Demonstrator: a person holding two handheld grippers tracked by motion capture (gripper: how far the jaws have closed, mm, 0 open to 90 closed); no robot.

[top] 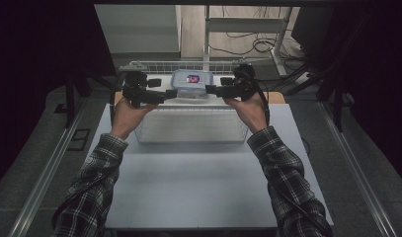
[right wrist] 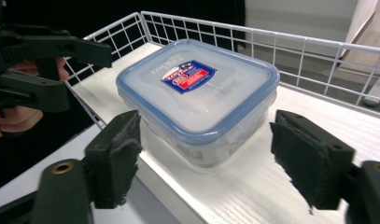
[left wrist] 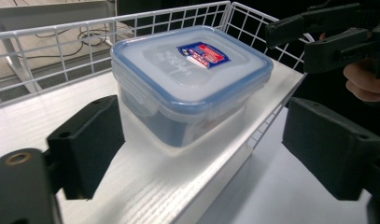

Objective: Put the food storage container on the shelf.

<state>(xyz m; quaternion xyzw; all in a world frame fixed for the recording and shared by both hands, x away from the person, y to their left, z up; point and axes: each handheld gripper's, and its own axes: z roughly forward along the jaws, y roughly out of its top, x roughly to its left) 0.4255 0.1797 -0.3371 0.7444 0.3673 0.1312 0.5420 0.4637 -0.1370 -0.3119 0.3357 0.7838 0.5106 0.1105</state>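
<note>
The pale grey surface (top: 208, 182) stretches out before me, bare across its near half. At twelve o'clock on it stands a white shelf (top: 191, 123) with a wire rail (top: 154, 64) along its back and ends, its top a ribbed white board. On that board, about at its middle, sits a clear plastic box (top: 191, 84) with a blue-rimmed snap lid (left wrist: 192, 65) and a small red and blue label (right wrist: 186, 76) on top; the lid is shut.

My left claw (top: 161, 95) comes at the box from nine o'clock, my right claw (top: 213, 90) from three o'clock, each aimed inward at it. In the left gripper view my left claw's jaws stand wide, one pad just beside the box's near corner, the other well apart off the shelf edge. In the right gripper view my right claw's jaws are likewise wide, flanking the box and touching nothing. Neither claw holds anything.
</note>
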